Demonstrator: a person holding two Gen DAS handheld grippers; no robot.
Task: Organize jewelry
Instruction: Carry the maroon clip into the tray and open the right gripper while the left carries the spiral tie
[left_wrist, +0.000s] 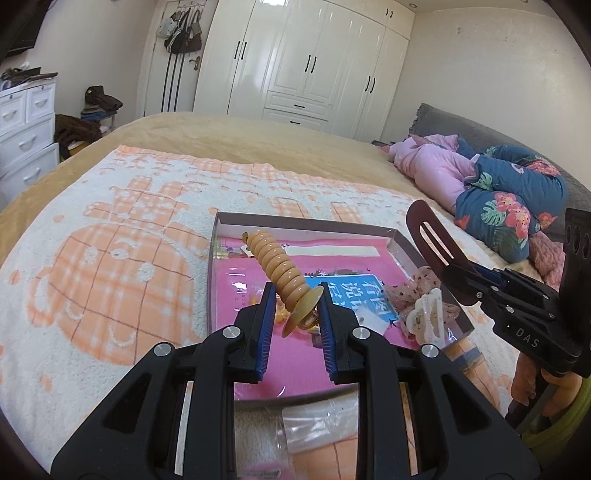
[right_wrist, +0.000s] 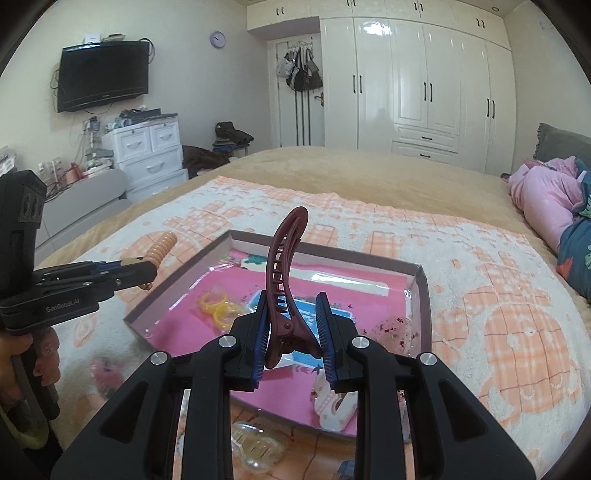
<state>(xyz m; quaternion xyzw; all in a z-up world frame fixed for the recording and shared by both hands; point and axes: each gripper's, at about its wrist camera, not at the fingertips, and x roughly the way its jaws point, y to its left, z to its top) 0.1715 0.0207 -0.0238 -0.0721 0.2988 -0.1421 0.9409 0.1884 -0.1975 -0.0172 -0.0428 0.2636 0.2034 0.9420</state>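
Tan ribbed hair clip (left_wrist: 281, 273) in left gripper (left_wrist: 296, 301) grip, long axis tilted up-left; maroon hair clip (right_wrist: 284, 273) clamped upright by right gripper (right_wrist: 291, 325), above tray (right_wrist: 419, 291).

So the tray (right_wrist: 419, 291) is sitting on a towel (right_wrist: 480, 266) spread over the bed (right_wrist: 369, 173). Rings (right_wrist: 216, 308) are lying in its left part, a clip (right_wrist: 334, 406) in its near right corner. Wardrobe (right_wrist: 424, 85) is standing behind the bed, drawers (right_wrist: 147, 155) off left.

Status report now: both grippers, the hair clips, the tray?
Left gripper shut on tan ridged clip. Right gripper shut on maroon clip. Both held above tray. Nothing blocking.
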